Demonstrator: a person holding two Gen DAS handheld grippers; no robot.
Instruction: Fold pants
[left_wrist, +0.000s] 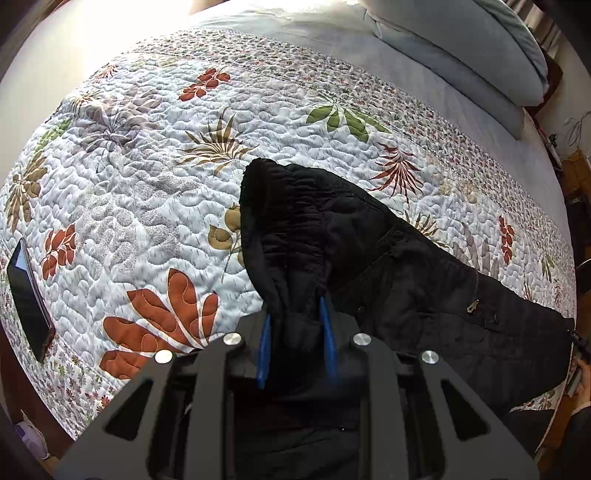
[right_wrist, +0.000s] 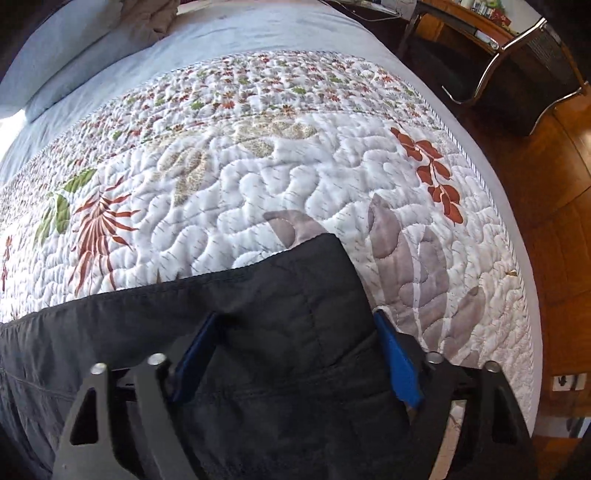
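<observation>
You are holding the black pants (left_wrist: 388, 266) with both grippers over the bed, on its quilted floral bedspread (left_wrist: 147, 184). In the left wrist view, your left gripper (left_wrist: 297, 332) is sitting at the bottom centre of the frame, and its blue fingers (left_wrist: 265, 347) are pinching together on a bunched fold of the waistband, with the gathered elastic rising toward the middle of the frame. From there the rest of the garment is trailing toward the lower right, lying across the bedspread, with a small zipper pull (left_wrist: 472, 305) showing on it. A dark phone (left_wrist: 29, 299) is lying on the bedspread at the left edge of that frame, well apart from the pants, and grey pillows (left_wrist: 461, 48) are stacked at the upper right.

In the right wrist view, your right gripper (right_wrist: 295, 354) is sitting at the bottom centre, and its blue fingers (right_wrist: 399, 362) are standing either side of the quilted leg end of the pants (right_wrist: 288, 295). The leg end is filling the gap between them; whether the pads are pressing on it I cannot tell. The cloth is stretching from there toward the lower left of the frame. The hem corner is lying on the bedspread (right_wrist: 258, 166) just above the gripper, near a grey leaf print. A wooden floor (right_wrist: 554, 229) is showing along the right edge, and a chair with a chrome frame (right_wrist: 517, 55) is standing at the upper right
</observation>
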